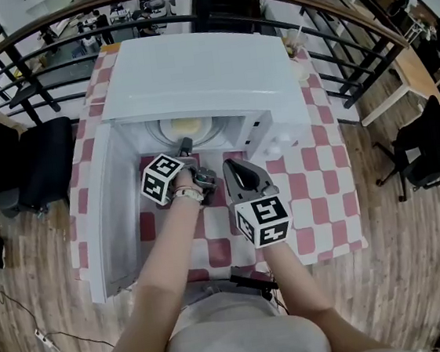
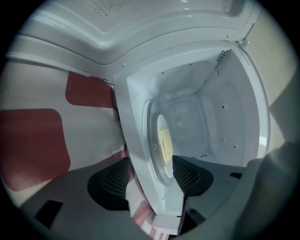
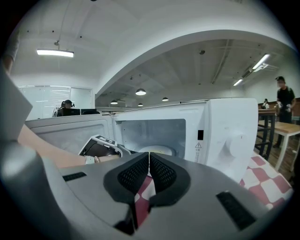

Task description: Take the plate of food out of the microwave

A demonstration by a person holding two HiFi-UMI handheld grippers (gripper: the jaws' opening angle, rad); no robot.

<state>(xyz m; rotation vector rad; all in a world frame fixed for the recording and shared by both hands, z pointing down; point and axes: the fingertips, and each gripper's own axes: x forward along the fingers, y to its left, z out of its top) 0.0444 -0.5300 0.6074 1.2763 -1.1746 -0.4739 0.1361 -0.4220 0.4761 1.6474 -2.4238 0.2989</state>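
The white microwave (image 1: 193, 79) stands on a red-and-white checked table, its door (image 1: 110, 215) swung open to the left. Inside lies a pale plate (image 1: 187, 128) with yellow food (image 2: 165, 143) on it. My left gripper (image 1: 183, 146) reaches into the oven's mouth, turned on its side. Its jaws (image 2: 151, 165) are open: one pad is outside over the cloth, the other inside over the plate's rim (image 2: 157, 154), with the oven's front sill between them. My right gripper (image 1: 231, 166) hovers in front of the oven, shut and empty (image 3: 149, 172), and it faces the cavity and the plate (image 3: 159, 151).
The tablecloth (image 1: 316, 192) shows in front of and to the right of the oven. The open door walls off the left side. A black chair (image 1: 41, 164) stands left of the table, a curved railing (image 1: 327, 9) behind it. A person (image 3: 283, 93) stands far right.
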